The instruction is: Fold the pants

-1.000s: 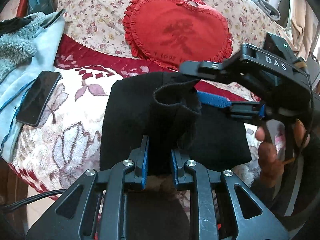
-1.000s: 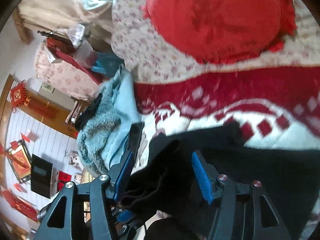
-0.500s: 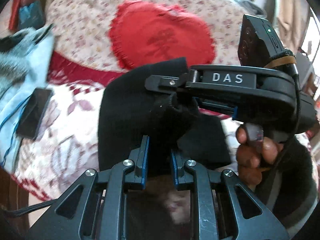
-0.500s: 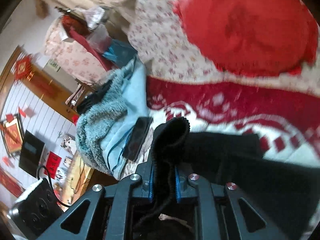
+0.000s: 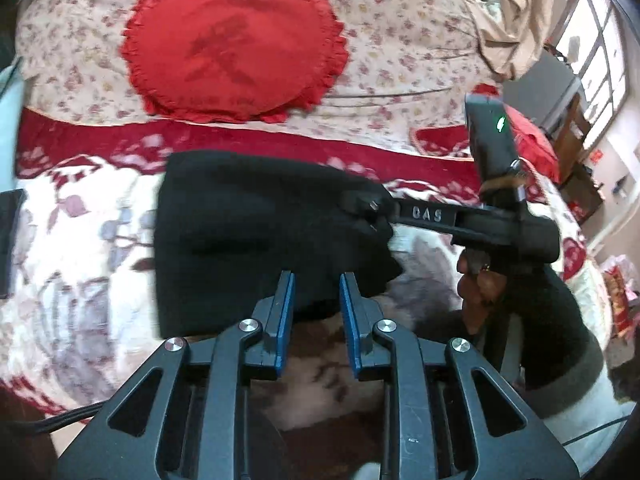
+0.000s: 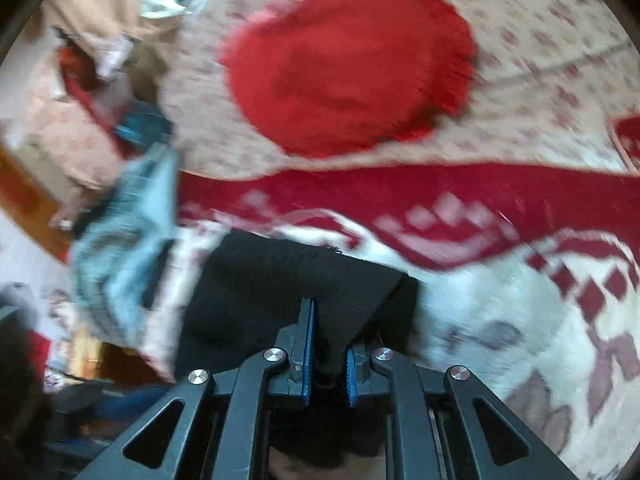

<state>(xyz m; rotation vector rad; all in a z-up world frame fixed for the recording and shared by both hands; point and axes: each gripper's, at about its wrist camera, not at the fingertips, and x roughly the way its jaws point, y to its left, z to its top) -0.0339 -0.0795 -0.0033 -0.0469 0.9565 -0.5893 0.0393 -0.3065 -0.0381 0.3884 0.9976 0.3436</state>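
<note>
The black pants (image 5: 248,236) lie folded into a thick rectangle on the red and white floral blanket (image 5: 80,264). My left gripper (image 5: 316,280) is shut on the near right edge of the pants. My right gripper (image 5: 370,210) comes in from the right and is shut on the far right corner of the pants. In the right wrist view the right gripper (image 6: 326,320) pinches a bunched fold of the pants (image 6: 280,288), which spread out ahead and to the left.
A red heart-shaped cushion (image 5: 236,40) lies on the flowered quilt (image 5: 400,40) behind the pants. A black phone (image 5: 8,240) lies at the left edge. A light blue fleecy garment (image 6: 124,240) lies left of the pants. Furniture stands at the right.
The right gripper closed on the pants. Both grippers carried the lifted fold down and to the right; the pants now lie flatter on the blanket.
</note>
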